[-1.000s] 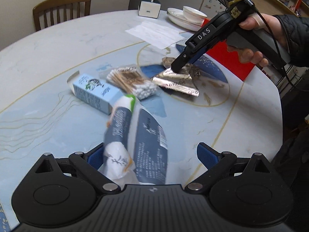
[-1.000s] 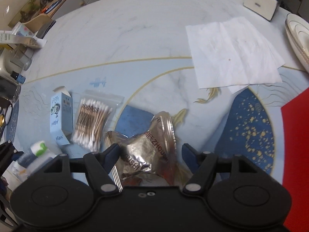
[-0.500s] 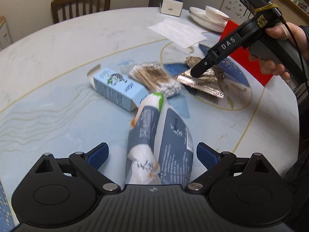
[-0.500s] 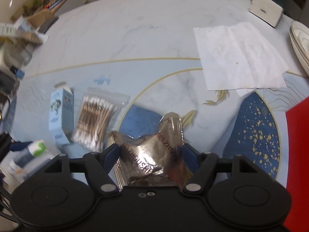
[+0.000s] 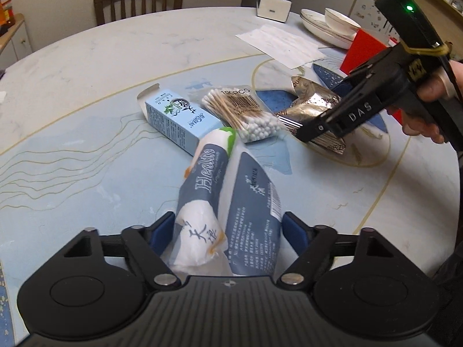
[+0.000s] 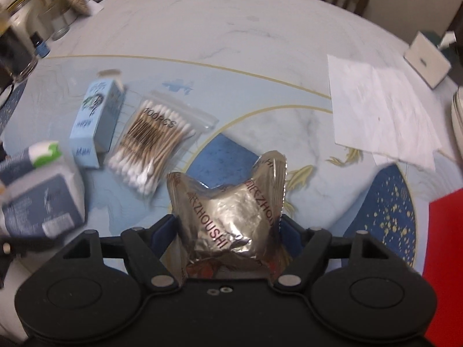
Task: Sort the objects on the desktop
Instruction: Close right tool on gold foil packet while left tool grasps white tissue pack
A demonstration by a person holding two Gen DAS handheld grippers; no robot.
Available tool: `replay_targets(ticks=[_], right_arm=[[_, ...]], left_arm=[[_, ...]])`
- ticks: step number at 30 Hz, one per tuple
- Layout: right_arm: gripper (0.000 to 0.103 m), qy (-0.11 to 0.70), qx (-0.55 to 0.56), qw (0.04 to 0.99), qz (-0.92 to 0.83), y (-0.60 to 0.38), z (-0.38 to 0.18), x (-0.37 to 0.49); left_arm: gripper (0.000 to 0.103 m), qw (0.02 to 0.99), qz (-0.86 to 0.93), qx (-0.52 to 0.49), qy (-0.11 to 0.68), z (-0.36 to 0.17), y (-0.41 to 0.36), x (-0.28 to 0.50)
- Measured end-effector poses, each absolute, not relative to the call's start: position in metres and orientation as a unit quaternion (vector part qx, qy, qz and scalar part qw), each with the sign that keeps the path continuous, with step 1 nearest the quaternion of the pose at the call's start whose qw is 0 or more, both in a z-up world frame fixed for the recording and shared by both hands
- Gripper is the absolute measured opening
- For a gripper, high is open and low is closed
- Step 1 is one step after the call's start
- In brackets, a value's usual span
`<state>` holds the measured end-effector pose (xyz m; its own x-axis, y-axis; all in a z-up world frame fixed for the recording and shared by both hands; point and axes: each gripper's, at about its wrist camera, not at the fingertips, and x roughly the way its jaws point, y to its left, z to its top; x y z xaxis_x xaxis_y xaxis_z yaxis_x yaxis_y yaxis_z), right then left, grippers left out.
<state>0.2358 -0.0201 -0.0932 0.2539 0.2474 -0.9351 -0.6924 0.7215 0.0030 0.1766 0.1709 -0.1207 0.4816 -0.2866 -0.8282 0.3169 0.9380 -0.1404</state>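
On the table (image 5: 86, 92), left gripper (image 5: 228, 228) has closed on the tissue packs (image 5: 246, 202) (seemingly touching); right gripper (image 6: 228, 228), opening, straddles the foil pouch (image 6: 231, 211).

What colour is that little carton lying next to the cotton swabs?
Light blue carton with dark print, clearest in the left wrist view.

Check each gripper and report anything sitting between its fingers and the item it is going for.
Nothing visible blocks either. The tissue pack already sits between the left gripper fingers, whose jaws are closing on it. The silver foil pouch sits between the right gripper fingers, whose jaws are opening.
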Motion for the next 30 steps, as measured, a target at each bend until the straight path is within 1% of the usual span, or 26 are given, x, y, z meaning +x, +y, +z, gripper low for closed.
replay_targets(ticks=[3,5,6,7,8,10,12,22,30], right_arm=[[0.073,0.525,-0.210,0.764,0.310,-0.023,-0.092,0.234],[0.067,0.523,-0.210,0.765,0.311,-0.025,-0.090,0.232],[0.062,0.522,-0.209,0.766,0.311,-0.026,-0.089,0.232],[0.058,0.523,-0.207,0.766,0.311,-0.028,-0.088,0.231],[0.057,0.524,-0.203,0.766,0.312,-0.030,-0.087,0.229],[0.054,0.527,-0.198,0.765,0.312,-0.035,-0.086,0.226],[0.053,0.531,-0.191,0.764,0.312,-0.041,-0.085,0.223],[0.052,0.543,-0.156,0.764,0.313,-0.079,-0.080,0.212],[0.052,0.539,-0.135,0.765,0.326,-0.114,-0.060,0.201]], left_arm=[[0.066,0.862,-0.163,0.018,0.480,-0.119,0.170,0.177],[0.065,0.861,-0.159,0.015,0.482,-0.119,0.170,0.177],[0.061,0.861,-0.156,0.011,0.483,-0.119,0.170,0.177],[0.058,0.862,-0.153,0.007,0.483,-0.119,0.170,0.177],[0.057,0.862,-0.151,0.003,0.484,-0.118,0.170,0.177],[0.053,0.864,-0.142,-0.002,0.483,-0.118,0.169,0.176],[0.050,0.865,-0.135,-0.010,0.483,-0.117,0.168,0.174],[0.048,0.866,-0.129,-0.030,0.483,-0.109,0.152,0.164],[0.048,0.869,-0.141,-0.032,0.473,-0.093,0.121,0.158]])
